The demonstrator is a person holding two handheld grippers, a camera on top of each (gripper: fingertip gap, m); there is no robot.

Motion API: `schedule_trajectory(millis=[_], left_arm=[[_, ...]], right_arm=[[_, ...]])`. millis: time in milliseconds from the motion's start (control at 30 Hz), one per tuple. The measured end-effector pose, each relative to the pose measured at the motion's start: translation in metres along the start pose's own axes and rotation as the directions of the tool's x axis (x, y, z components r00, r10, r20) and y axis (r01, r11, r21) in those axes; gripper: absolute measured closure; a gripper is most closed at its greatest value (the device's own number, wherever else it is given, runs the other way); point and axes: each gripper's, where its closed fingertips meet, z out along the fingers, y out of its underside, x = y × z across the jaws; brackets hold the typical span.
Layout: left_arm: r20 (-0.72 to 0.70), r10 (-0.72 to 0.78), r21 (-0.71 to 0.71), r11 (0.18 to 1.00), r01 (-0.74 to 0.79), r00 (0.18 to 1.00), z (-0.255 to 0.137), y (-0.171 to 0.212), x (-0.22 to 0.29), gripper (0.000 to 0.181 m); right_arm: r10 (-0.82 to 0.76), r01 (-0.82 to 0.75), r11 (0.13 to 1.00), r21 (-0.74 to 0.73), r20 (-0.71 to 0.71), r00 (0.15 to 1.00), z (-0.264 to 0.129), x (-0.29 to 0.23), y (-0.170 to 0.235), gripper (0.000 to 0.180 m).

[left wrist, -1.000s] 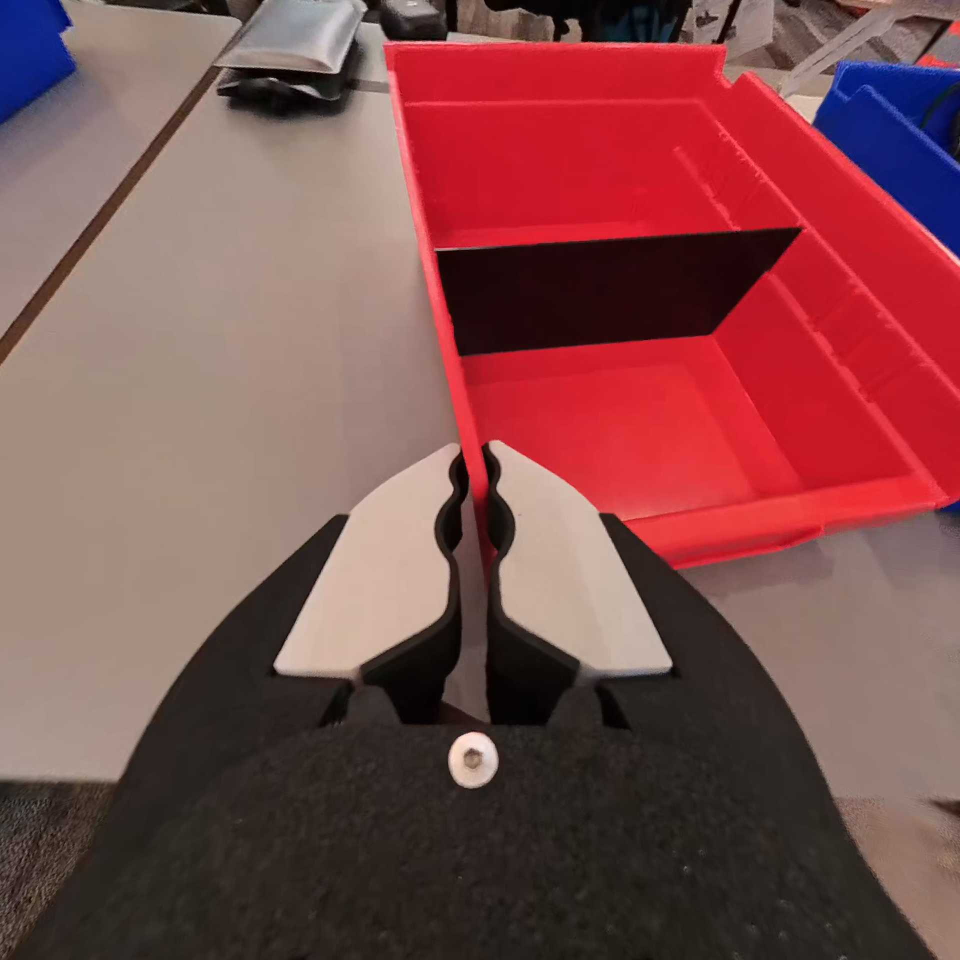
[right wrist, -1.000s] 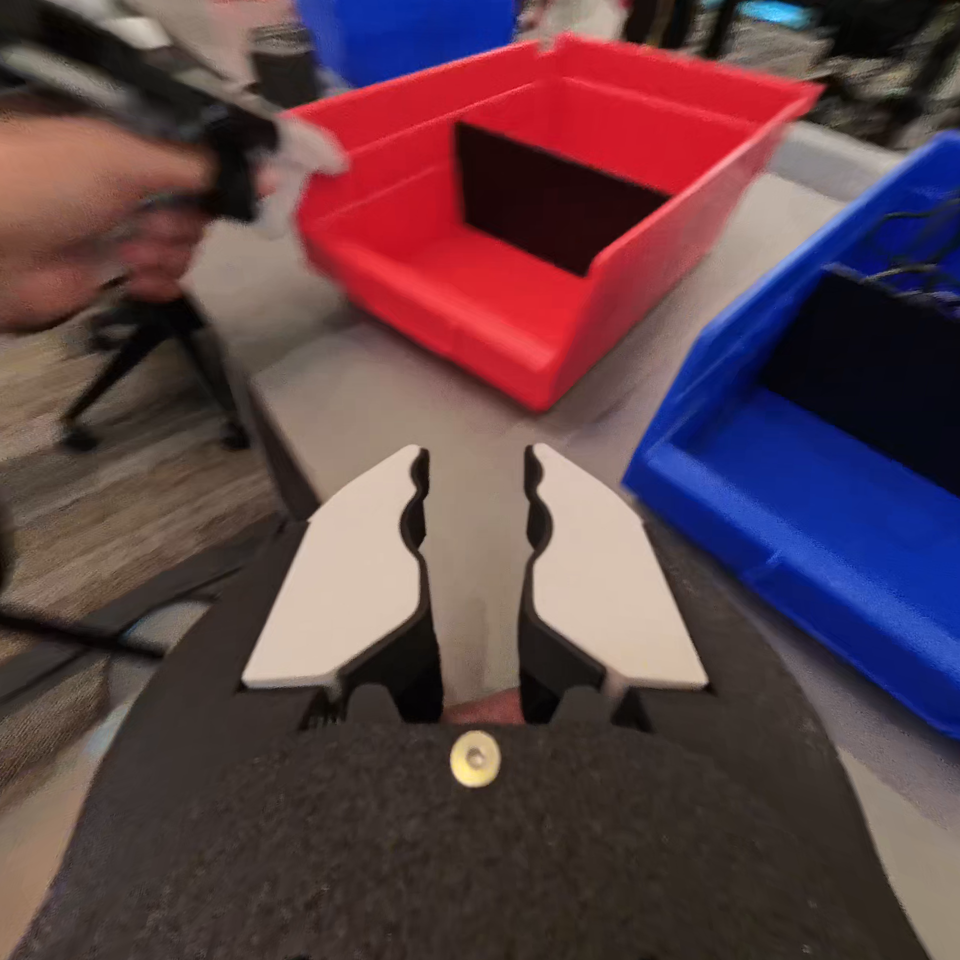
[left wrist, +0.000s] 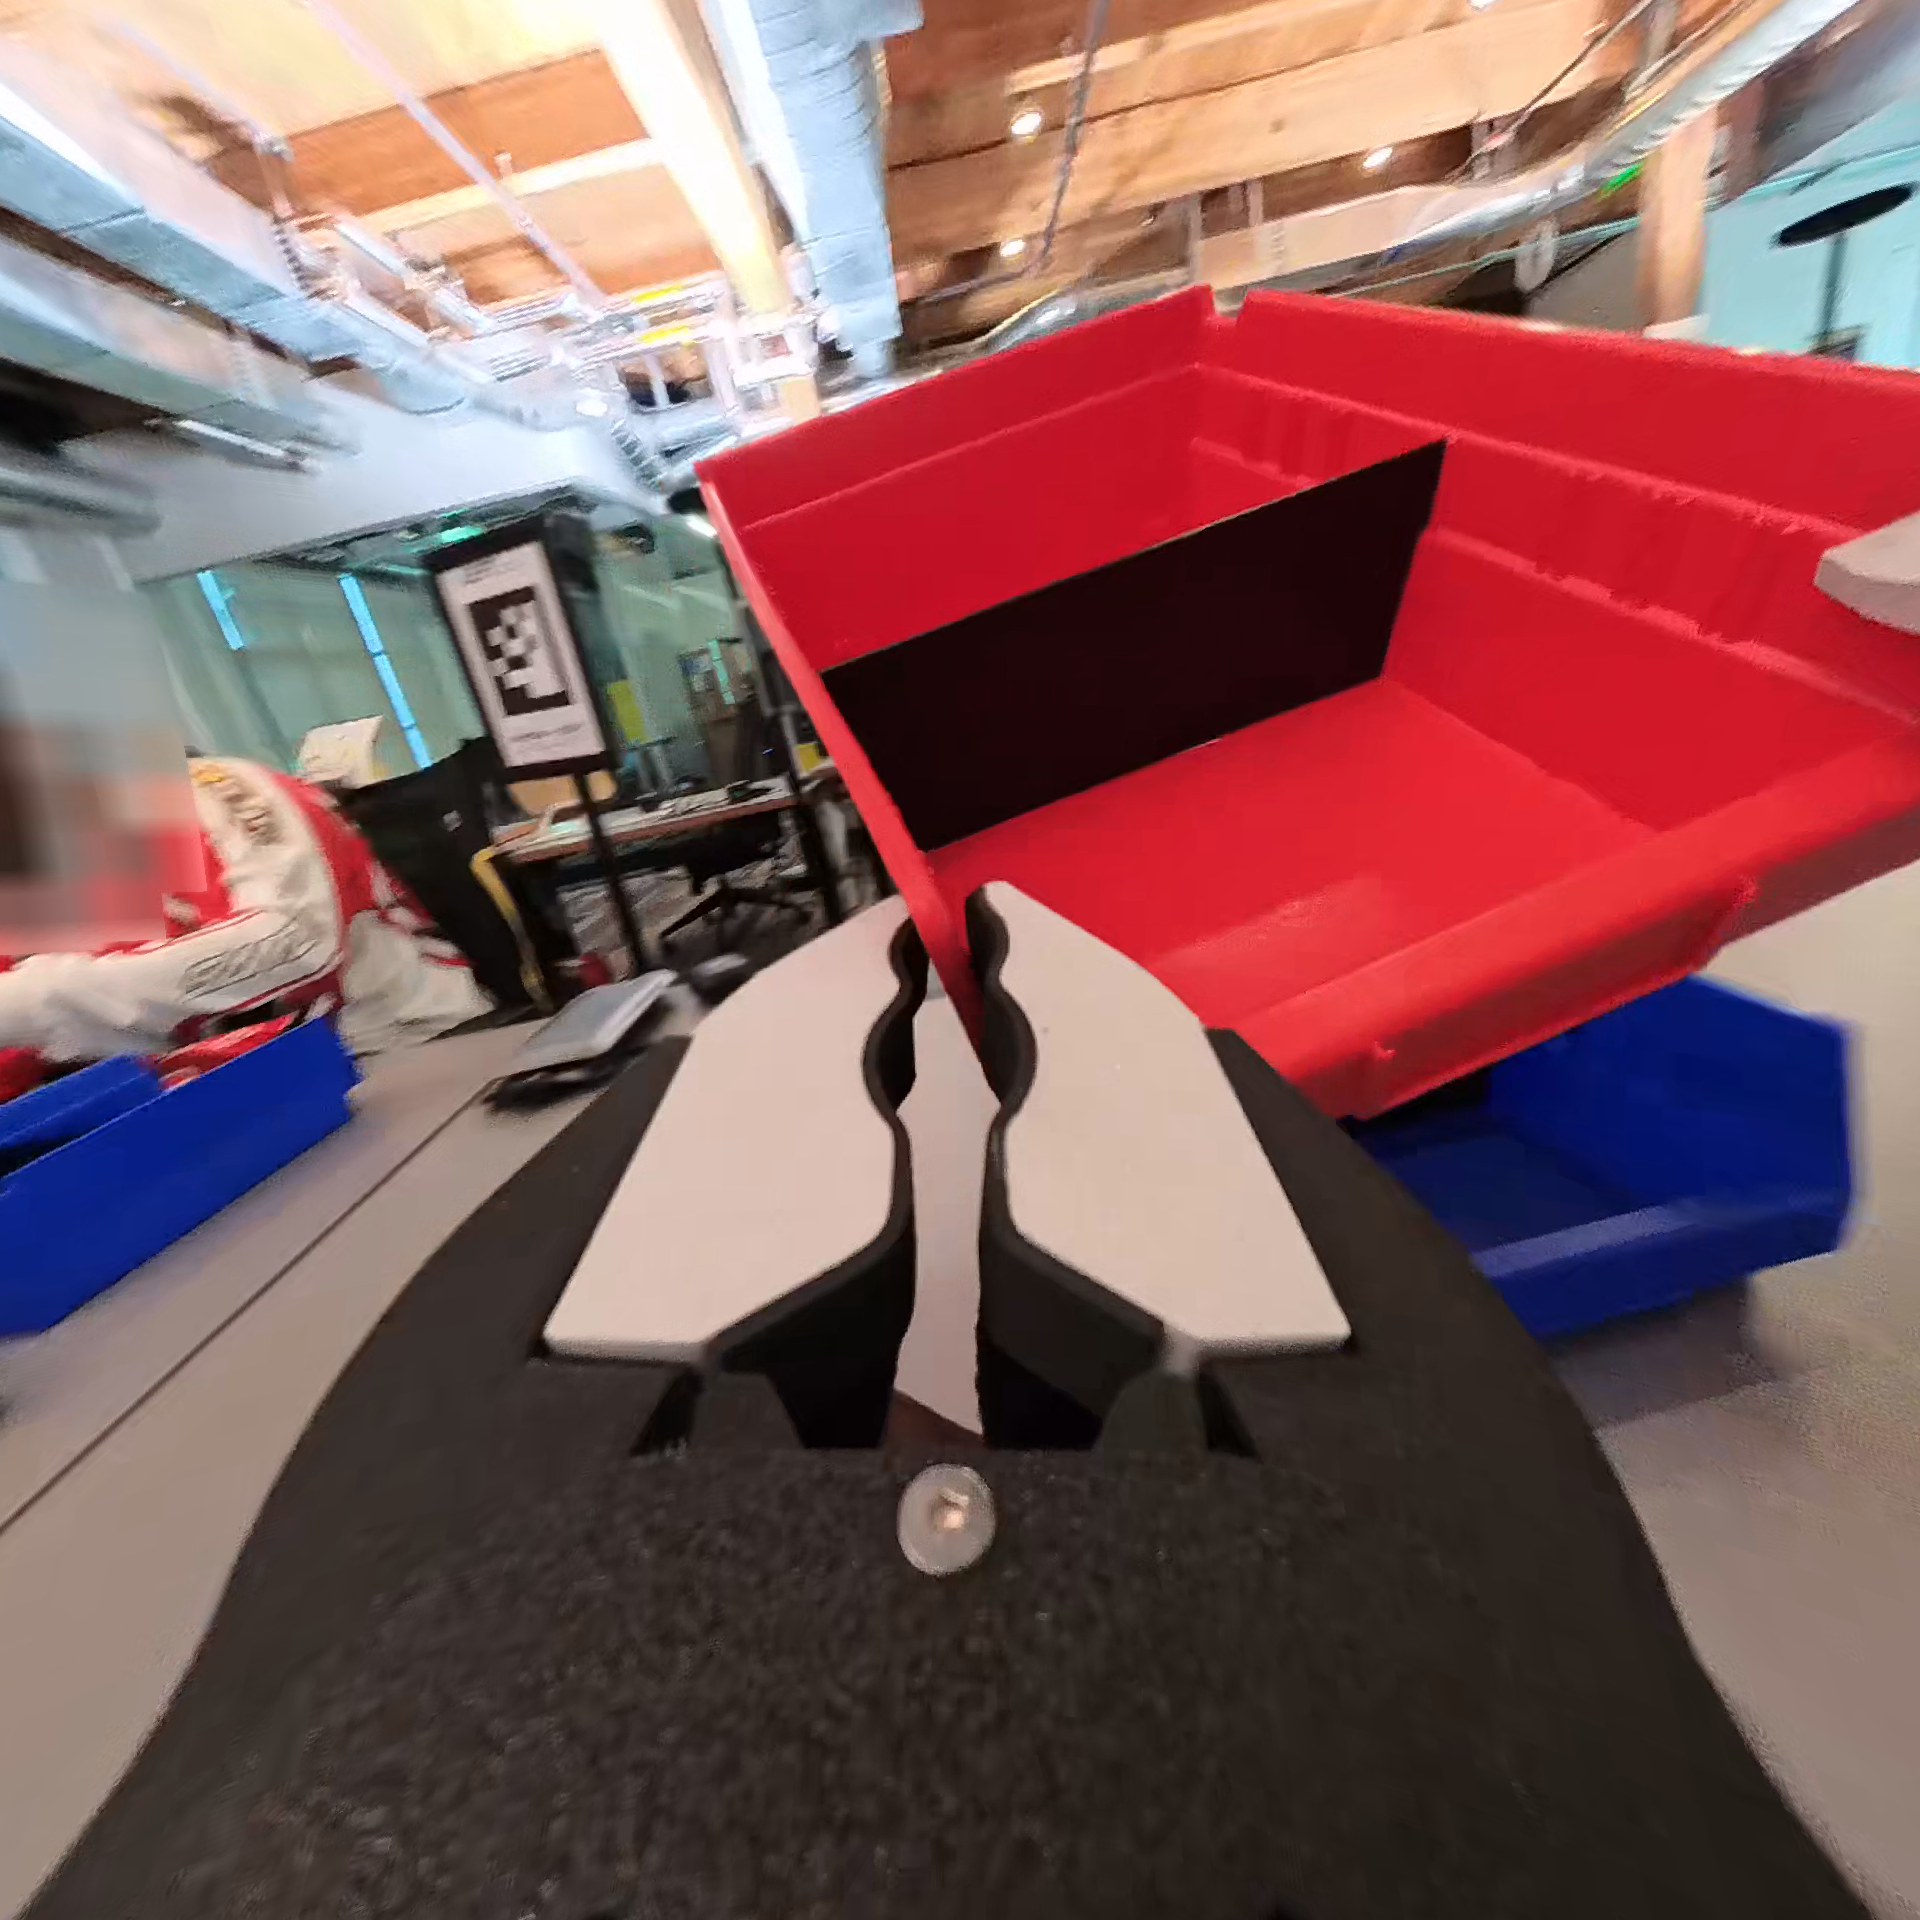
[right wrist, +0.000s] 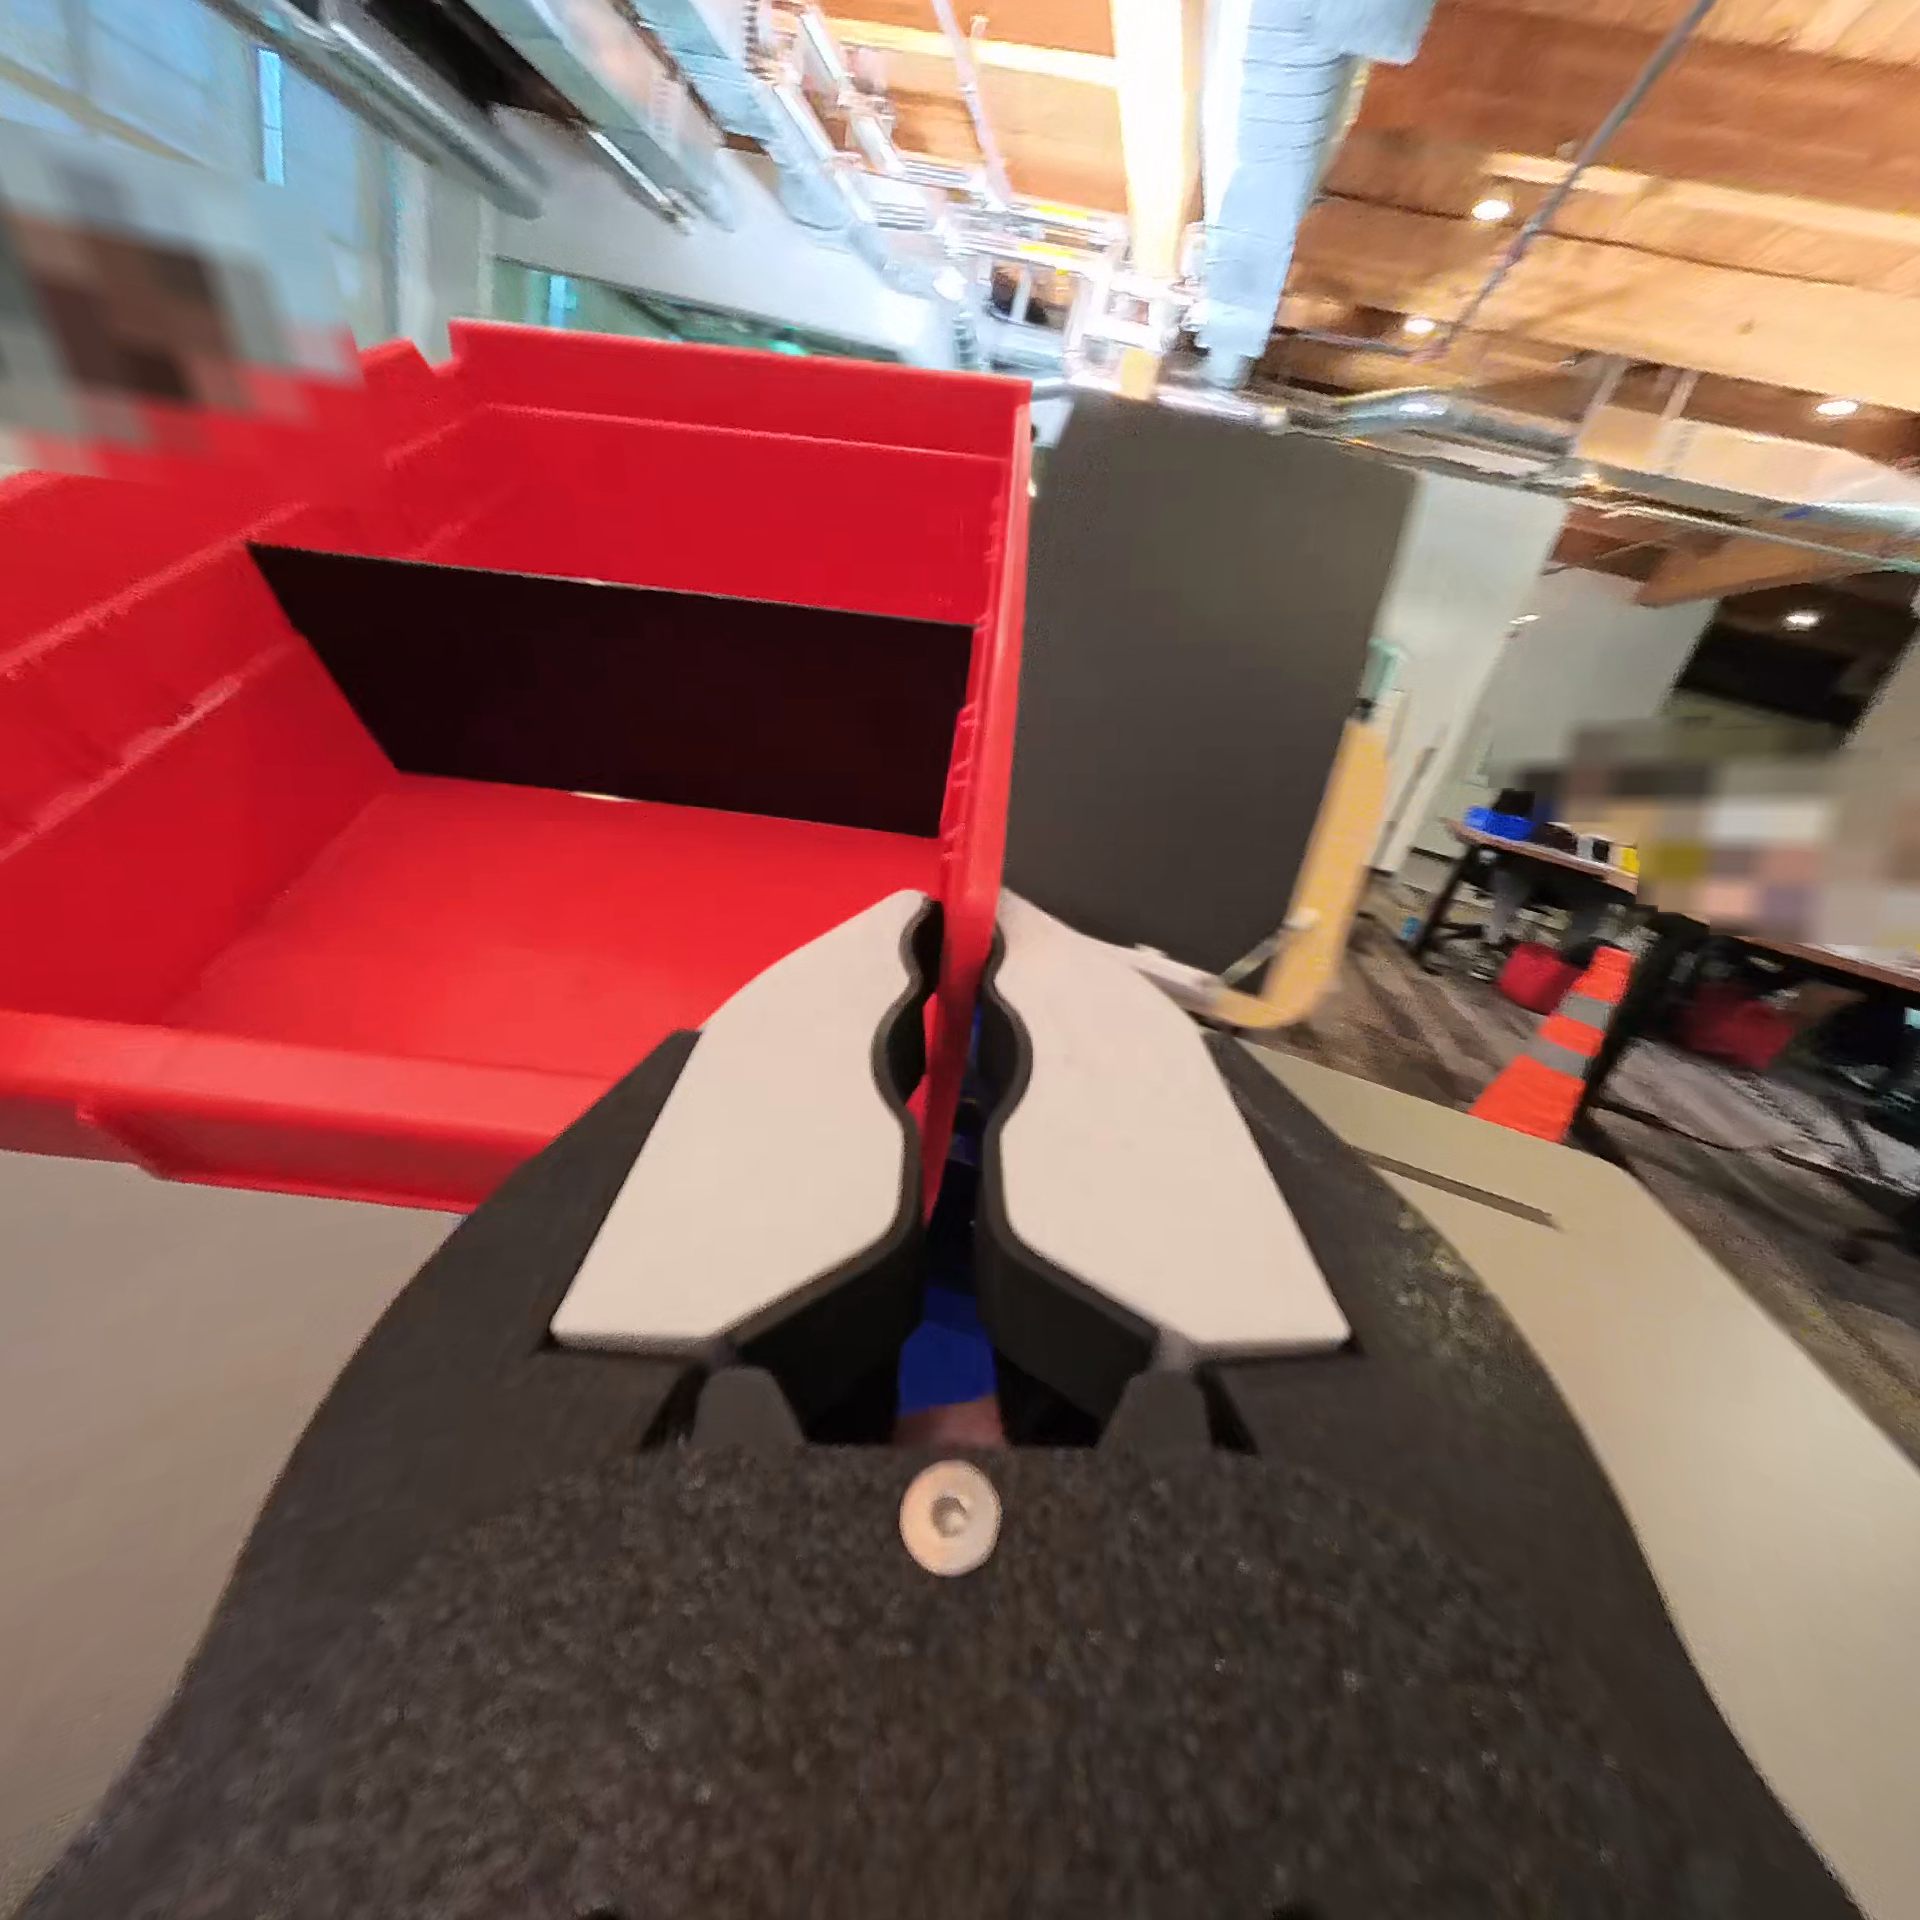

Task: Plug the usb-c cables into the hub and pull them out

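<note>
A red bin with a black divider hangs tilted in the air above the table. My left gripper is shut on the bin's left wall. My right gripper is shut on the right wall of the red bin, in front of the divider. One right finger shows at the right edge of the left wrist view. Both bin compartments look empty. No usb-c cable or hub is in view.
A blue bin sits on the grey table under the red bin. Another blue bin stands at the left, with a person in red and white behind it. An orange cone stands on the floor at the right. My hands' fingertips stand some 20 cm from each other.
My right gripper has shut on the red bin's right wall. Both grippers have raised and tilted the bin off the table, above the blue bin.
</note>
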Motion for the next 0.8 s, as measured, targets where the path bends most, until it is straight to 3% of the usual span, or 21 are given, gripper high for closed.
schedule_trajectory(millis=[133, 233, 300, 467, 600, 800], left_arm=[[-0.141, -0.004, -0.008, 1.0, 0.003, 0.99, 0.037, -0.029, 0.107, 0.175], [-0.212, 0.023, -0.05, 0.998, -0.034, 0.977, 0.069, -0.033, 0.195, 0.176], [-0.262, -0.041, -0.097, 0.995, 0.016, 0.964, 0.085, -0.026, 0.253, 0.175], [-0.357, -0.035, -0.257, 0.964, -0.062, 0.934, 0.106, 0.026, 0.376, 0.177], [-0.387, -0.07, -0.351, 0.933, -0.076, 0.92, 0.116, 0.067, 0.418, 0.177], [-0.371, -0.096, -0.406, 0.912, -0.068, 0.924, 0.122, 0.084, 0.421, 0.176]], right_arm=[[0.079, -0.089, 0.994, -0.061, -0.155, 0.985, -0.029, 0.11, 0.032, 0.177], [0.148, -0.188, 0.972, -0.139, -0.258, 0.955, -0.045, 0.19, 0.082, 0.176], [0.131, -0.193, 0.959, -0.207, -0.281, 0.951, -0.056, 0.238, 0.118, 0.175], [0.126, -0.27, 0.891, -0.365, -0.373, 0.919, -0.093, 0.327, 0.201, 0.176], [0.069, -0.266, 0.849, -0.456, -0.403, 0.913, -0.096, 0.357, 0.227, 0.177], [0.118, -0.32, 0.822, -0.472, -0.41, 0.905, -0.082, 0.36, 0.253, 0.177]])
